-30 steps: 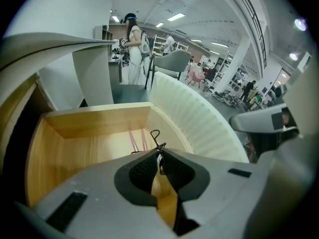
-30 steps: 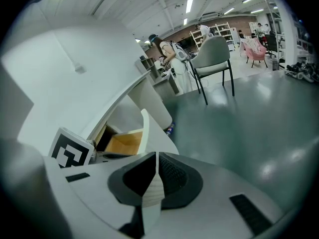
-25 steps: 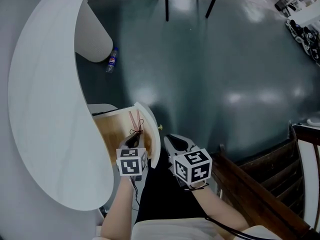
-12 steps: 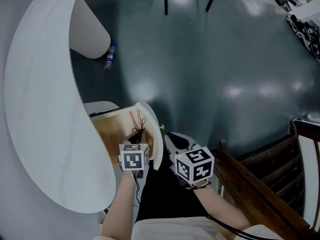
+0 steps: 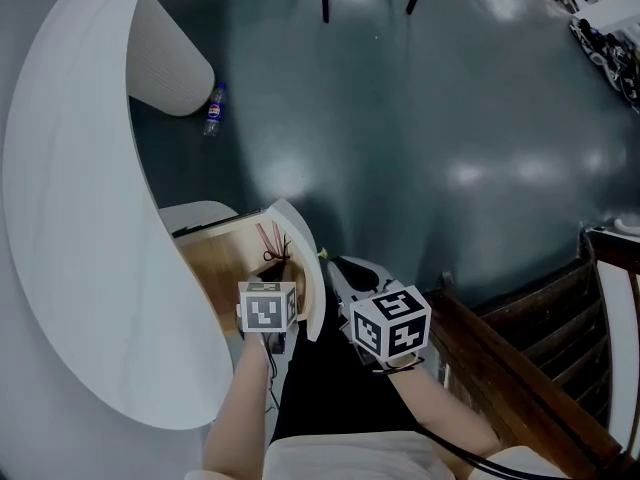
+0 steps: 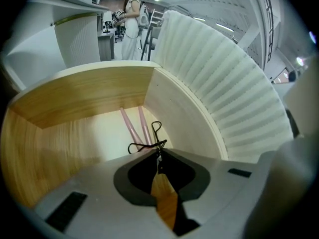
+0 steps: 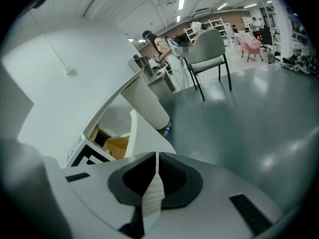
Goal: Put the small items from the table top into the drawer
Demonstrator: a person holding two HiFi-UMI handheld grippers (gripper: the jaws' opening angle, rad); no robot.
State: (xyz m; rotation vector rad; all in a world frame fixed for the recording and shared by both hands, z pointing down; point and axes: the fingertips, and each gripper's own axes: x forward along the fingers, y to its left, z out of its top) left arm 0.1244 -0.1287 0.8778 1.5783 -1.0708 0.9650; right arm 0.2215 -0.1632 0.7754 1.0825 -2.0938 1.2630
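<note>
Since the clip hangs inside the drawer walls, step in hand: the drop-off of one small item, with release not yet made.
Left gripper: jaws nearly together, pinching a black binder clip at their tips, pointing steeply down.
Binder clip: over the floor of the open wooden drawer, near its white front panel; its wire loops overlap the near ends of two pink sticks, likely pens, lying on the floor. Whether they touch I cannot tell.
Right gripper: jaws closed on nothing, outside the drawer, aimed past its front at the floor.
Next move: probably part the left jaws so the clip drops, then lift straight out, clear of the front panel.
Table top: the place to go back to for any further item.
</note>
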